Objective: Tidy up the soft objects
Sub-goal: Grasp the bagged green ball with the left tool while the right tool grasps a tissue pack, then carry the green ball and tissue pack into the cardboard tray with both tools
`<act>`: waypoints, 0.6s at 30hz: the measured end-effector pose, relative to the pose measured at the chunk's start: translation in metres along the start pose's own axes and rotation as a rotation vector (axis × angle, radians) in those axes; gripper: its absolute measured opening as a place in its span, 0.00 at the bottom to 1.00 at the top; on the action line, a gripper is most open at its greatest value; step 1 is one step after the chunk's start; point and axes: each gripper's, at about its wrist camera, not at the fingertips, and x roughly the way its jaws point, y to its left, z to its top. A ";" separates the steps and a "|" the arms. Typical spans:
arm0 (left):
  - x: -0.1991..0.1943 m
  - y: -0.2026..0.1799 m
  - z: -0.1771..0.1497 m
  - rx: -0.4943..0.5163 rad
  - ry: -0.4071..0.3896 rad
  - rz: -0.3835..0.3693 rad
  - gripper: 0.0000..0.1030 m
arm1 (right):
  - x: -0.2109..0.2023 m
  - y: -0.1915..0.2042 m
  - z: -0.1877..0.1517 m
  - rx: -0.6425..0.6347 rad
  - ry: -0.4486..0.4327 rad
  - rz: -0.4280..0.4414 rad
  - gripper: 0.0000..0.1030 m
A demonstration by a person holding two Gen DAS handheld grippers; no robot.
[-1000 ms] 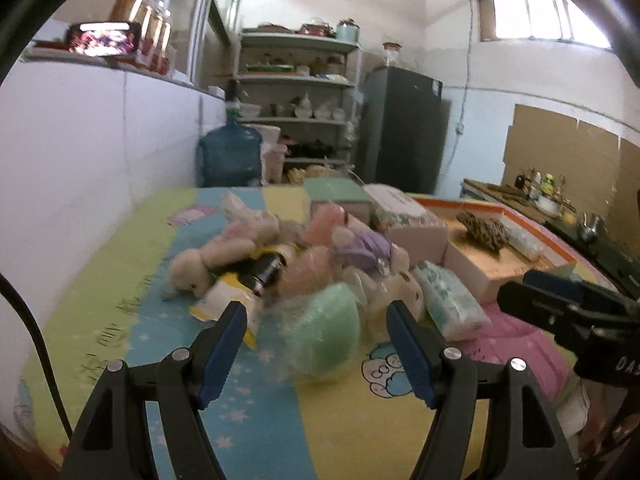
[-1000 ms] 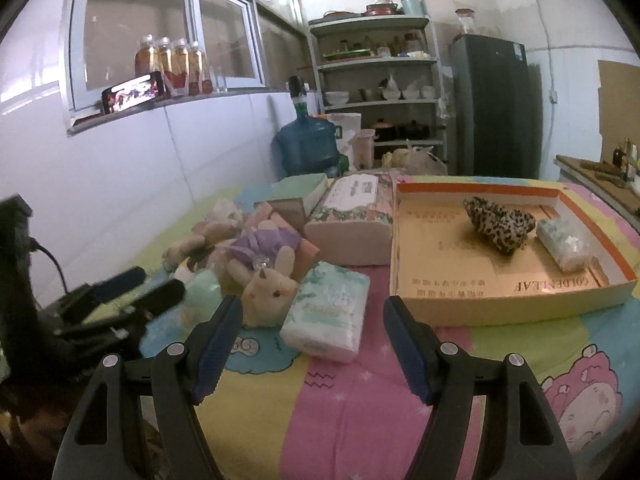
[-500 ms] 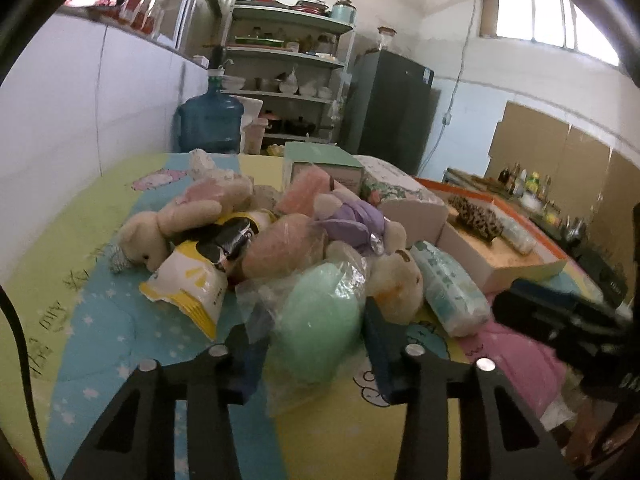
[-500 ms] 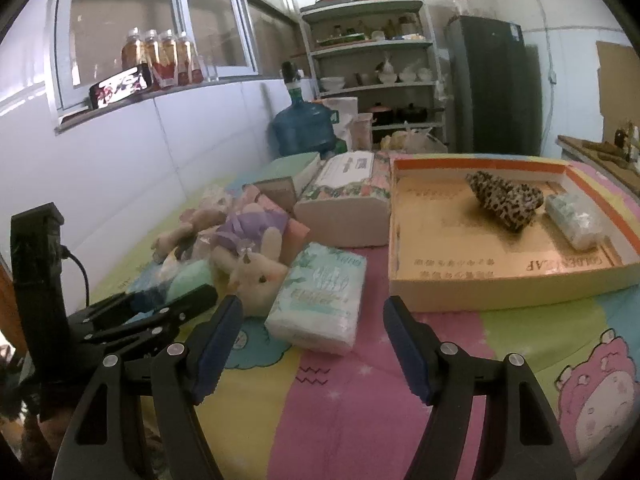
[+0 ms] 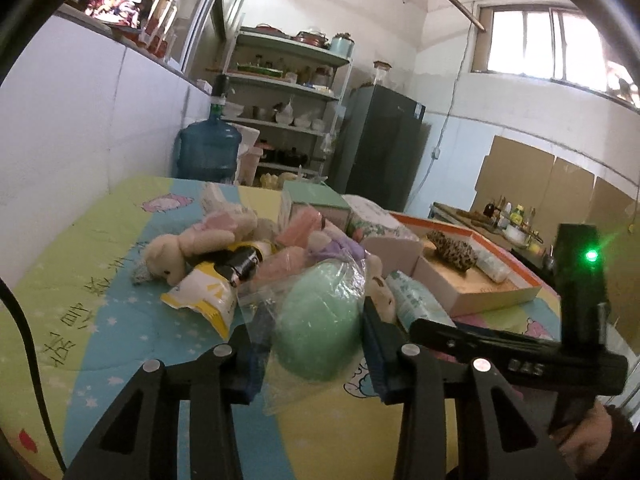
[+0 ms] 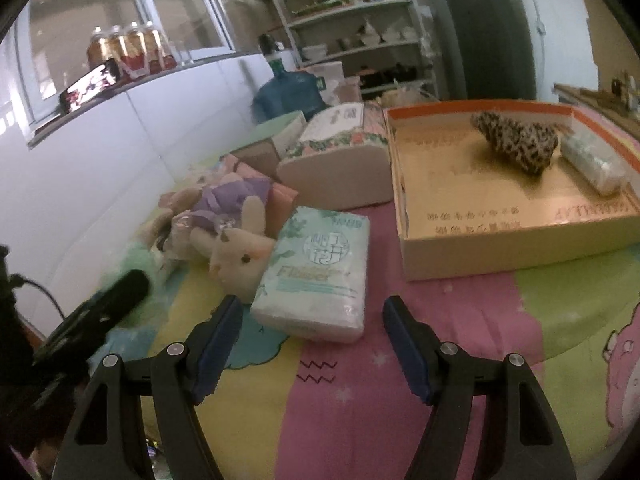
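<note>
Tissue pack (image 6: pixel 316 272): centre frame, light, compressible; grip across its width.
Green pad in clear bag (image 5: pixel 320 320): lower centre; soft, slippery film.
Left gripper (image 5: pixel 312 344): just closed, pressing both flanks.
Right gripper (image 6: pixel 312 344): wide, empty.

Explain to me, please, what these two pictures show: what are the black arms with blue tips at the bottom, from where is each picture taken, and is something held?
No robot is here: a person carries a hand-held gripper in each hand, with a camera on each looking along its two fingers. One picture is from the left gripper, the other from the right gripper. On the colourful sheet lies a pile of plush toys, a tissue pack and a cardboard tray. The left fingers have just been closing and now press on a green sponge in a clear bag. The right fingers stand open in front of the tissue pack, holding nothing.
</note>
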 end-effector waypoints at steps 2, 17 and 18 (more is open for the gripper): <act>-0.004 0.000 0.001 0.002 -0.010 0.011 0.41 | 0.002 0.001 0.003 0.005 -0.006 -0.002 0.72; -0.006 -0.001 0.003 -0.004 -0.009 0.031 0.41 | 0.008 0.007 0.007 -0.039 -0.014 -0.038 0.48; -0.006 -0.003 0.003 -0.002 -0.012 0.031 0.41 | 0.006 0.008 0.006 -0.046 -0.018 -0.037 0.48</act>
